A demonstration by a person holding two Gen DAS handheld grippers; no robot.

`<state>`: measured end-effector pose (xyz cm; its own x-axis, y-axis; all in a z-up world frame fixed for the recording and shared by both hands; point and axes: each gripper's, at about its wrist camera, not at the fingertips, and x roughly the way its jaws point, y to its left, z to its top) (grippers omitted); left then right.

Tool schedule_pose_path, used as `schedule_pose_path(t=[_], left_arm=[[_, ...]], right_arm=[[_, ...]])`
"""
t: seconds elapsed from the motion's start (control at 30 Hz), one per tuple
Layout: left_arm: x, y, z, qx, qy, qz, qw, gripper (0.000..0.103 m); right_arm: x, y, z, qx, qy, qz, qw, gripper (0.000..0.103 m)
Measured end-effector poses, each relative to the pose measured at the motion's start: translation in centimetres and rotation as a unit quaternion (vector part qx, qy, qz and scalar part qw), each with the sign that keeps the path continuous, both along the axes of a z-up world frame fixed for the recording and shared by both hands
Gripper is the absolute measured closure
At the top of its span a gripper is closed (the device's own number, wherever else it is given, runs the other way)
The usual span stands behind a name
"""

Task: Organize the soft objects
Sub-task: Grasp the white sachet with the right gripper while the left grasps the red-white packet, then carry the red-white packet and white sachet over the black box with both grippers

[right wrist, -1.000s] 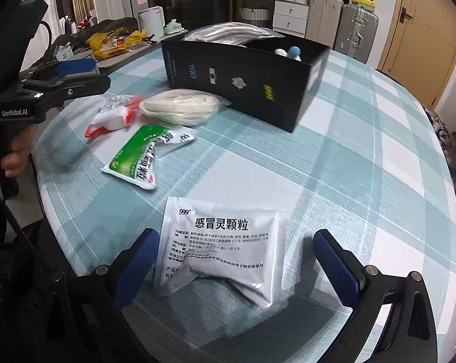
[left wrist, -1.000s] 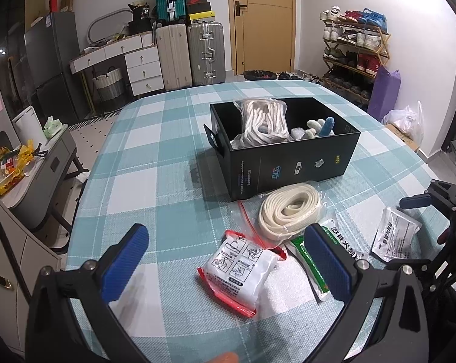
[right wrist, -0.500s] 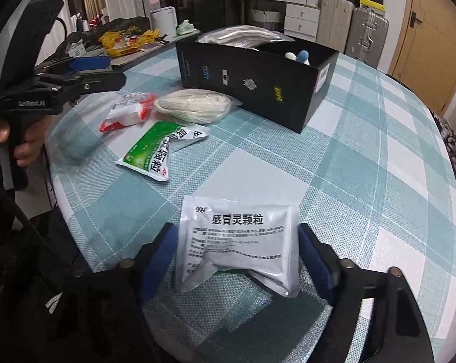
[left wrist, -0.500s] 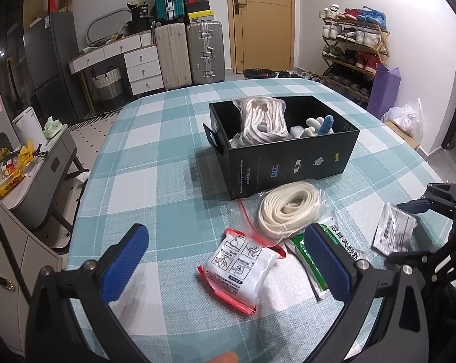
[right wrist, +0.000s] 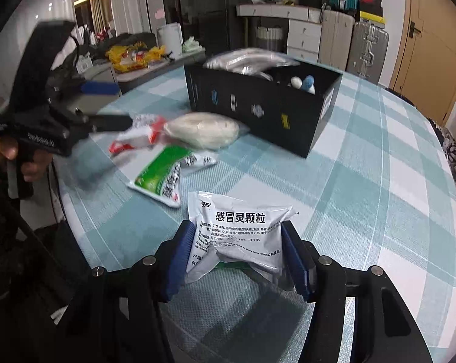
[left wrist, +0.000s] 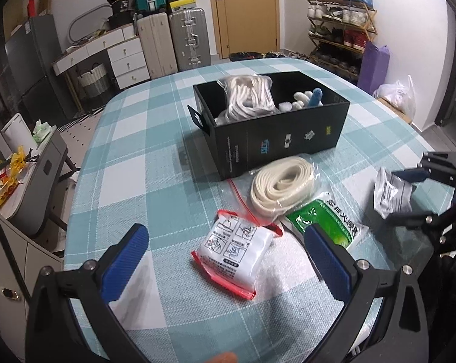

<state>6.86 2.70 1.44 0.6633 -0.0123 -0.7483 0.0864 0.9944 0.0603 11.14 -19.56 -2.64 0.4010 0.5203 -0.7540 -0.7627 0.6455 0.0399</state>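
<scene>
My right gripper [right wrist: 237, 242] is shut on a white medicine packet [right wrist: 240, 230] and holds it above the checked table; the packet [left wrist: 389, 192] also shows at the right of the left wrist view. My left gripper [left wrist: 224, 254] is open and empty, hovering above a red-edged white pouch [left wrist: 235, 249]. A bagged cream coil [left wrist: 282, 183] and a green-and-white sachet [left wrist: 327, 222] lie beside the pouch. A black box [left wrist: 276, 139] behind them holds a bag of white rope [left wrist: 249, 96] and small white and blue items [left wrist: 306, 98].
The checked tablecloth [left wrist: 131, 181] covers a round table whose edge is close on the left and front. Suitcases [left wrist: 173, 39], drawers and a shoe rack [left wrist: 339, 27] stand along the far walls. A grey side table [left wrist: 34, 178] with clutter stands left.
My right gripper closed on the white medicine packet and lifted it off the table. My left gripper stayed open in about the same place.
</scene>
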Motion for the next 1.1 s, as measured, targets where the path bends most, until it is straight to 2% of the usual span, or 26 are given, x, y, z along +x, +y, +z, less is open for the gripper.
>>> schedule_pose_path(t=[0.17, 0.53, 0.63, 0.7, 0.77, 0.83, 1.1], left_arm=[[0.3, 0.1, -0.8, 0.011, 0.018, -0.001, 0.9998, 0.000], [1.3, 0.3, -2.7, 0.007, 0.053, 0.024, 0.9983, 0.004], [1.4, 0.0, -3.2, 0.014, 0.061, 0.022, 0.9978, 0.019], [1.2, -0.1, -3.3, 0.009, 0.060, 0.016, 0.9980, 0.042], [1.0, -0.3, -3.1, 0.011, 0.062, 0.006, 0.9980, 0.055], [0.7, -0.6, -2.9, 0.020, 0.063, -0.002, 0.9978, 0.057], [0.1, -0.2, -0.9, 0.003, 0.041, -0.005, 0.9991, 0.057]], right_arm=[[0.0, -0.2, 0.9, 0.023, -0.011, -0.006, 1.000, 0.044], [0.3, -0.3, 1.2, 0.033, -0.017, -0.013, 0.999, 0.044], [0.2, -0.3, 1.1, 0.034, -0.018, -0.012, 0.999, 0.044], [0.2, -0.4, 1.1, 0.034, -0.019, -0.013, 0.999, 0.044], [0.2, -0.4, 1.1, 0.034, -0.019, -0.013, 0.999, 0.044], [0.2, -0.4, 1.1, 0.034, -0.019, -0.014, 0.999, 0.044], [0.2, -0.4, 1.4, 0.037, -0.024, -0.012, 0.999, 0.044]])
